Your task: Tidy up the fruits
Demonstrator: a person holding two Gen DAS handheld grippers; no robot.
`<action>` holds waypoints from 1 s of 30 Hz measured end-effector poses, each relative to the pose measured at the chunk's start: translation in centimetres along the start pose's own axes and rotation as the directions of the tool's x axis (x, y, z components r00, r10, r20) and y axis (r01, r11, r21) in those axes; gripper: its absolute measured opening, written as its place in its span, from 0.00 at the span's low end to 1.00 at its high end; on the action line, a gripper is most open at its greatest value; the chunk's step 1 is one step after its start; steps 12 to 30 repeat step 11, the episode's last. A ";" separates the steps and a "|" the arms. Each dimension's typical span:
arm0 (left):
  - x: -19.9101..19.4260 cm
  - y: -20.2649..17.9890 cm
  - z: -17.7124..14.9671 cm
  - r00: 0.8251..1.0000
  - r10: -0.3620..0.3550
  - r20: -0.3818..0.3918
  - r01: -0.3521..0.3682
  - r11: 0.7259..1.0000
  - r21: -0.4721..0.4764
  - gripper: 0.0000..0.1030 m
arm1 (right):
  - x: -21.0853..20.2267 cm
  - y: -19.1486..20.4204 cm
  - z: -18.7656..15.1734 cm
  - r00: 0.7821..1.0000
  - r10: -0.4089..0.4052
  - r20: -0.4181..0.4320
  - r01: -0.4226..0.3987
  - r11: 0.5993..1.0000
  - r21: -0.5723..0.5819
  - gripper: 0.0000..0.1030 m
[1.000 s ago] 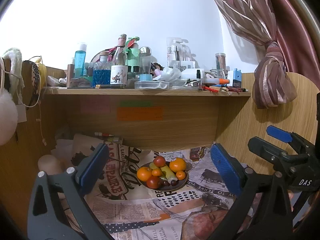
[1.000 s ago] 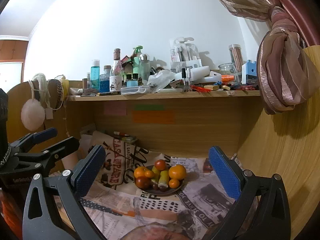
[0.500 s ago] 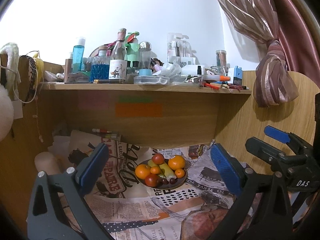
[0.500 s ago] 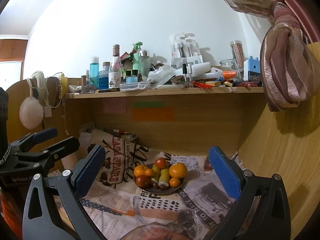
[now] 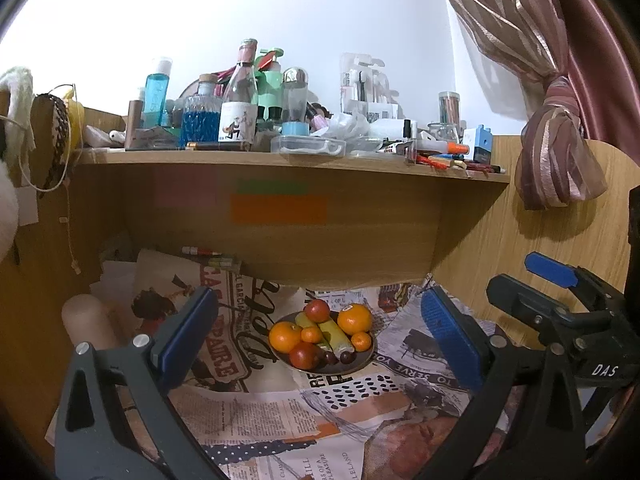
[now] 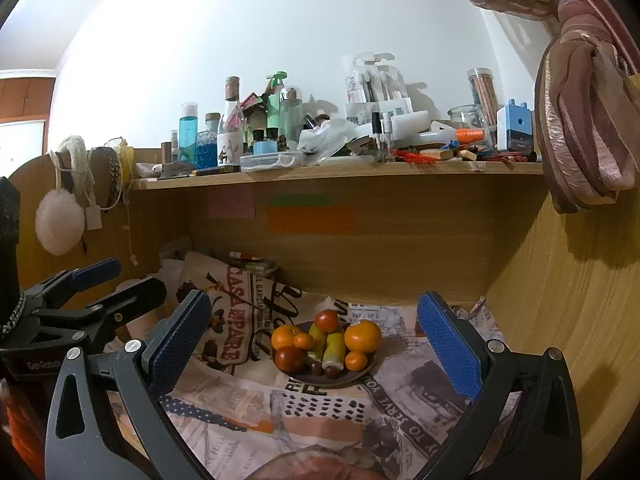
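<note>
A dark plate (image 5: 360, 364) (image 6: 362, 372) on a newspaper-covered desk holds oranges (image 5: 285, 336) (image 6: 363, 336), small mandarins, red plums (image 5: 304, 355) (image 6: 289, 359), yellow-green bananas (image 5: 336, 334) (image 6: 334, 346) and dark grapes. My left gripper (image 5: 316, 340) is open and empty, held back from the plate. My right gripper (image 6: 314, 346) is open and empty, also short of the plate. Each gripper shows at the side of the other's view.
A wooden shelf (image 5: 280, 160) (image 6: 340, 170) overhangs the desk, crowded with bottles, jars and pens. Wooden side panels close in both sides. A tied pink curtain (image 5: 556, 152) hangs right. A beige cylinder (image 5: 86, 320) stands left. A brown object lies on the near newspaper (image 5: 420, 440).
Both views have tilted slightly upward, so the shelf and plate sit lower in the frames. Both grippers stay open and the fruit has not moved.
</note>
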State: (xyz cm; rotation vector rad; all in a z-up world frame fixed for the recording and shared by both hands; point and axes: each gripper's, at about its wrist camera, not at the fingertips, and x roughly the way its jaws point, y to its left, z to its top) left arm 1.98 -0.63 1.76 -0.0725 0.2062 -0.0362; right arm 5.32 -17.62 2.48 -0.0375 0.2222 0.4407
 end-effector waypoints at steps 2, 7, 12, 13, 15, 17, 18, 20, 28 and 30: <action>0.3 0.0 -0.1 1.000 0.000 -0.005 0.000 1.000 -0.003 1.00 | 0.3 -0.1 0.0 1.000 -0.001 -0.004 0.001 1.000 -0.001 1.00; 0.8 0.2 -0.1 1.000 0.006 -0.008 -0.006 1.000 -0.006 1.00 | 1.0 -0.4 0.1 1.000 -0.005 -0.014 0.005 1.000 0.004 1.00; 1.4 0.5 -0.1 1.000 0.006 -0.017 -0.006 1.000 -0.009 1.00 | 1.6 -0.6 0.0 1.000 -0.009 -0.025 0.009 1.000 0.004 1.00; 1.4 0.5 -0.1 1.000 0.006 -0.017 -0.006 1.000 -0.009 1.00 | 1.6 -0.6 0.0 1.000 -0.009 -0.025 0.009 1.000 0.004 1.00; 1.4 0.5 -0.1 1.000 0.006 -0.017 -0.006 1.000 -0.009 1.00 | 1.6 -0.6 0.0 1.000 -0.009 -0.025 0.009 1.000 0.004 1.00; 1.4 0.5 -0.1 1.000 0.006 -0.017 -0.006 1.000 -0.009 1.00 | 1.6 -0.6 0.0 1.000 -0.009 -0.025 0.009 1.000 0.004 1.00; 1.4 0.5 -0.1 1.000 0.006 -0.017 -0.006 1.000 -0.009 1.00 | 1.6 -0.6 0.0 1.000 -0.009 -0.025 0.009 1.000 0.004 1.00; 1.4 0.5 -0.1 1.000 0.006 -0.017 -0.006 1.000 -0.009 1.00 | 1.6 -0.6 0.0 1.000 -0.009 -0.025 0.009 1.000 0.004 1.00; 1.4 0.5 -0.1 1.000 0.006 -0.017 -0.006 1.000 -0.009 1.00 | 1.6 -0.6 0.0 1.000 -0.009 -0.025 0.009 1.000 0.004 1.00; 1.4 0.5 -0.1 1.000 0.006 -0.017 -0.006 1.000 -0.009 1.00 | 1.6 -0.6 0.0 1.000 -0.009 -0.025 0.009 1.000 0.004 1.00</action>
